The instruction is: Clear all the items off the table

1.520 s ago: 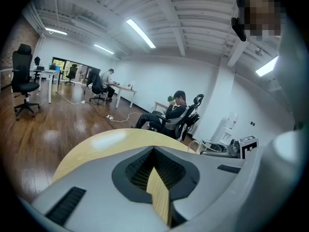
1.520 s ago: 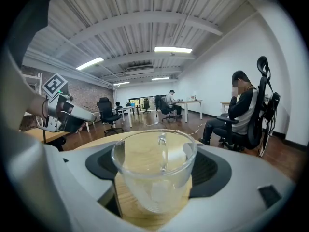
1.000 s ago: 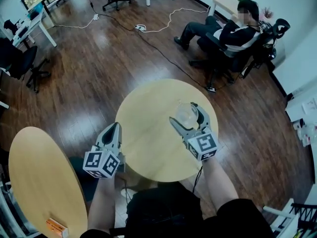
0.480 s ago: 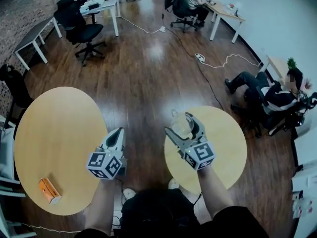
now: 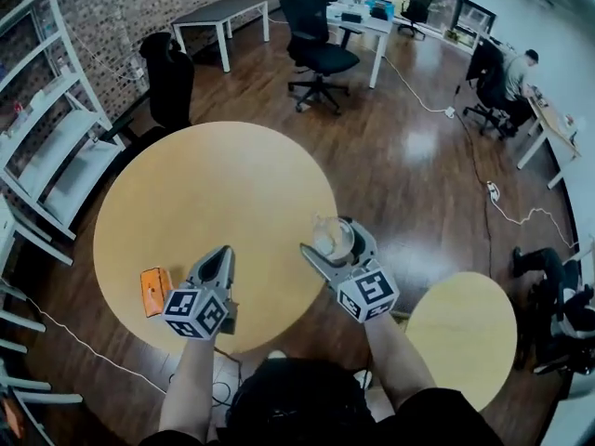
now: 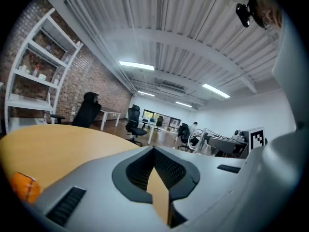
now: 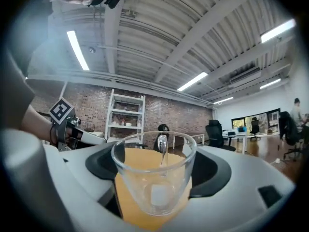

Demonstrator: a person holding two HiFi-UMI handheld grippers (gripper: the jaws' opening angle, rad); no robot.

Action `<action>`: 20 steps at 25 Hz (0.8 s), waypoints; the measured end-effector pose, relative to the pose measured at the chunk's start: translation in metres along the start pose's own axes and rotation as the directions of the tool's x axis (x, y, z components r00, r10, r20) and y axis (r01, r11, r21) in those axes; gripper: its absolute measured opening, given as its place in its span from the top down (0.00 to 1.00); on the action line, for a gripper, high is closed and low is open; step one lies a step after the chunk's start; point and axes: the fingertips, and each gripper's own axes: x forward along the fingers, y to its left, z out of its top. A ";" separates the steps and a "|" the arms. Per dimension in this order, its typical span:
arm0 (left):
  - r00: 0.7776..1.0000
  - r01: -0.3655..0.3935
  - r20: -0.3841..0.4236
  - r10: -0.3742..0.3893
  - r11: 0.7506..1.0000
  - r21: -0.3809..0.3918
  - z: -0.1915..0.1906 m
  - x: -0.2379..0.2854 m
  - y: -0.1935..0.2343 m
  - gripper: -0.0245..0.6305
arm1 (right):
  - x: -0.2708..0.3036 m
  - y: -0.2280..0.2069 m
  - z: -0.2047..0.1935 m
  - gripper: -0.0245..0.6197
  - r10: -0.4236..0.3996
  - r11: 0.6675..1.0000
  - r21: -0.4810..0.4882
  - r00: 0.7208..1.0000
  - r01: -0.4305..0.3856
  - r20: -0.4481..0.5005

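Here the right tongs (image 5: 327, 236) are clamped on a clear glass cup (image 5: 331, 240), one jaw on each side of its wall. In the right gripper view the glass cup (image 7: 153, 173) stands upright between the jaws, mouth up, with nothing clearly visible in it. In the head view it sits right at the right-hand rim of the large round surface (image 5: 214, 189); I cannot tell whether it hangs over the wood or just off it.

The left tongs (image 5: 221, 255) have their jaws together with nothing between them, which the left gripper view (image 6: 157, 170) shows plainly. They point across the large round surface from its near rim.

An orange packet (image 5: 153, 291) lies flat on that surface, just left of the left tongs and close to the near-left rim. It shows as an orange blur (image 6: 24, 187) low at the left of the left gripper view.

A smaller round table (image 5: 460, 333) stands well apart at lower right, on the dark wooden floor (image 5: 409, 165). White shelving (image 5: 46, 147) lines the brick wall at left. A black office chair (image 5: 316, 49) stands beyond the large surface, and a person (image 5: 516, 68) sits at a desk far to the right.
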 end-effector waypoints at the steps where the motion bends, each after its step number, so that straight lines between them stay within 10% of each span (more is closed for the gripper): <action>1: 0.999 -0.035 0.013 0.035 0.999 0.003 0.007 -0.012 0.019 0.96 | 0.019 0.013 0.003 0.31 0.032 0.999 0.000 0.999 -0.032 0.007; 10: 0.955 -0.273 0.108 0.277 0.961 -0.048 0.040 -0.099 0.124 0.96 | 0.118 0.096 0.015 0.31 0.225 0.974 -0.013 0.974 -0.226 -0.026; 20: 0.923 -0.374 0.052 0.381 0.922 -0.103 0.004 -0.114 0.149 0.96 | 0.162 0.102 -0.032 0.31 0.300 0.954 0.033 0.947 -0.299 -0.114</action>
